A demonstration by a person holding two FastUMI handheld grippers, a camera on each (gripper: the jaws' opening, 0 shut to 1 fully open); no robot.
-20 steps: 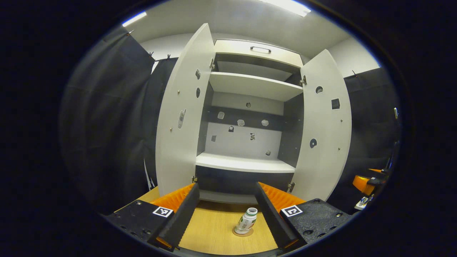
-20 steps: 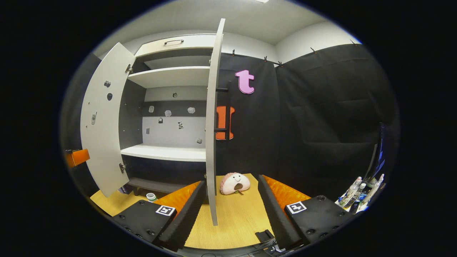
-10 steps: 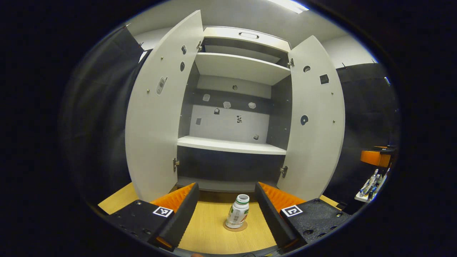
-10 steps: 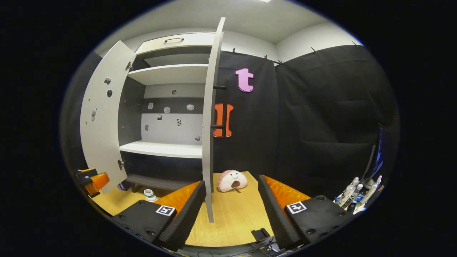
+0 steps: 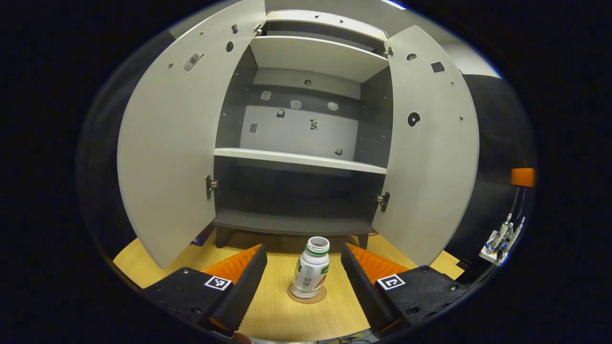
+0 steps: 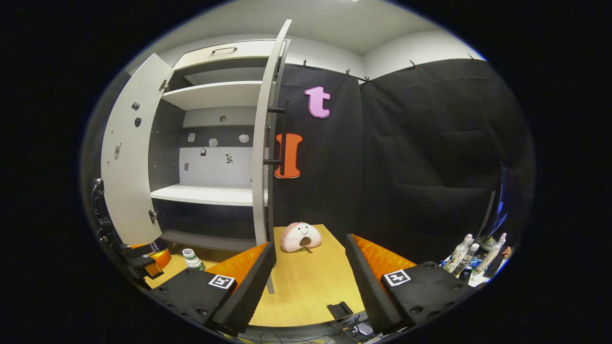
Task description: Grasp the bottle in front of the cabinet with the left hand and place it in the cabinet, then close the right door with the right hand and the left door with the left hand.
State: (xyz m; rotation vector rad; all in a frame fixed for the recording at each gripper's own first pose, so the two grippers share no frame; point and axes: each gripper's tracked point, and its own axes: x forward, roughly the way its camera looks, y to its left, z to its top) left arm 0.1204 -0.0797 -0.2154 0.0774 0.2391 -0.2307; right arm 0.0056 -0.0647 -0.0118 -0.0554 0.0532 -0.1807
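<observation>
Now: bottle between your left fingers, ungripped

Your bottle stands upright on a round coaster on the wooden table, near the front of the open cabinet. Your left gripper is spread wide, fingers either side of the bottle, neither touching it. Both doors hang open: left door, right door. Cabinet shelves hold nothing visible. In the right gripper view, your right gripper is also spread, holding nothing, over bare table; the right door's edge sits just left of centre, a plush toy lies far on the table, and the bottle shows at far left.
</observation>
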